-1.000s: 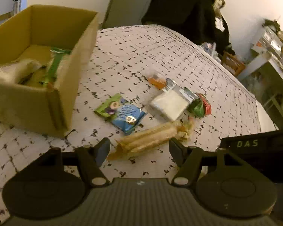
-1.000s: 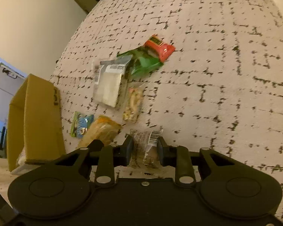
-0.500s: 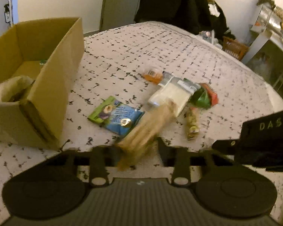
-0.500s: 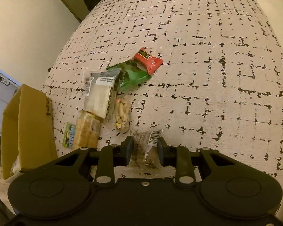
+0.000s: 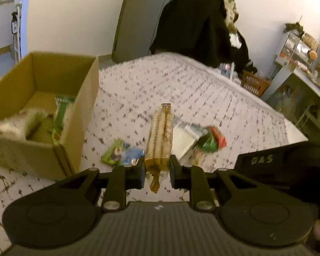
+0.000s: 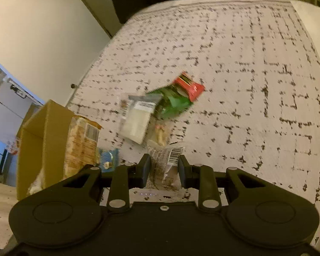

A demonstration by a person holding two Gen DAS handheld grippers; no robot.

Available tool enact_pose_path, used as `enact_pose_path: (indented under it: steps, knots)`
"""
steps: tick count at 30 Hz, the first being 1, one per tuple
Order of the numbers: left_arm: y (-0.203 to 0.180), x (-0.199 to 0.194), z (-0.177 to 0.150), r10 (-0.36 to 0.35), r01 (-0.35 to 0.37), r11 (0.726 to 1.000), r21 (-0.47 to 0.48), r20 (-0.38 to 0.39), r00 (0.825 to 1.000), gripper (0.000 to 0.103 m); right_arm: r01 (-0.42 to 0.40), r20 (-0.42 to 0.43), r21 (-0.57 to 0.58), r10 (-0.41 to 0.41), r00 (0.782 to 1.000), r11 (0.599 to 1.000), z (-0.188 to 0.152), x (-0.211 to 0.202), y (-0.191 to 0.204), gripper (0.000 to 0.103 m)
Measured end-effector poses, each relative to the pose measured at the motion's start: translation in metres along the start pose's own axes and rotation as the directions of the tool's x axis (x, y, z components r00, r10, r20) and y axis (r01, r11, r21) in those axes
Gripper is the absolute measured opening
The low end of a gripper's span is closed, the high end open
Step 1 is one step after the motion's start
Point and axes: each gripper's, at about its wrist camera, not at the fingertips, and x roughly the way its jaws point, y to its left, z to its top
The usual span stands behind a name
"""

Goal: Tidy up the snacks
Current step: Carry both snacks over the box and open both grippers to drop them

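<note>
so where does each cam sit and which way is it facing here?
Left wrist: on the left gripper, facing forward and down over the patterned tablecloth toward the cardboard box; its fingers clamp a cracker pack, and the right gripper's body shows at the right edge.
Right wrist: on the right gripper, tilted down at the cloth; its fingers clamp a barcoded clear packet.
Shared: box, cracker pack, white pouch, green bag, red wrapper, blue packet.
</note>
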Motion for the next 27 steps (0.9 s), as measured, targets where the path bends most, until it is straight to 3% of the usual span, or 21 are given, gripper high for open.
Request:
enact_pose_path:
  steps: [9, 27]
  knots:
    - [0.006, -0.040, 0.030, -0.005, 0.008, 0.999, -0.040, 0.092, 0.996, 0.020, -0.071, 0.073, -0.067, 0.076, 0.994, 0.995, 0.008, -0.022, 0.021, 0.028]
    - [0.061, -0.084, 0.072, 0.106, -0.080, 0.988, -0.135, 0.202, 0.974, 0.020, -0.158, 0.137, -0.219, 0.191, 0.972, 0.963, 0.018, -0.029, 0.085, 0.028]
